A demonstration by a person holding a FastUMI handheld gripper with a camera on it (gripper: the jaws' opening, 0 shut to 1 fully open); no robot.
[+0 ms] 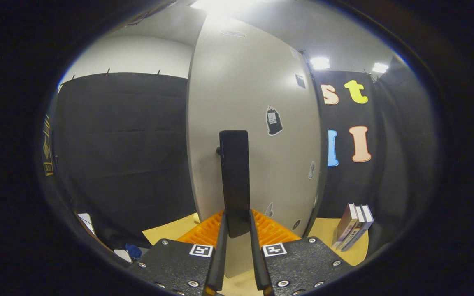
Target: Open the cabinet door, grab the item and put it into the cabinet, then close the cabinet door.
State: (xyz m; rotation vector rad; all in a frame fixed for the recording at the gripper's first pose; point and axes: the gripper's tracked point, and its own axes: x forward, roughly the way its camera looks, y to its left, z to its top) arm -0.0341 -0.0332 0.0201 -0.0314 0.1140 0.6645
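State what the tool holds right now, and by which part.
The tool is shut on the cabinet door's black handle, its fingers pressing either side of the lower end.

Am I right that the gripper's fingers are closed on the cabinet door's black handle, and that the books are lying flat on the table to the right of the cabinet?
Not quite. In the gripper view the gripper does clamp the black handle of the cabinet door, but the books stand on end, leaning, on the table right of the cabinet, not flat.

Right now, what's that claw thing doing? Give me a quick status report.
Gripper shut on the black door handle. Cabinet door at an angle, not flush. Books on the table beyond, right of the fingers. Nothing blocking.
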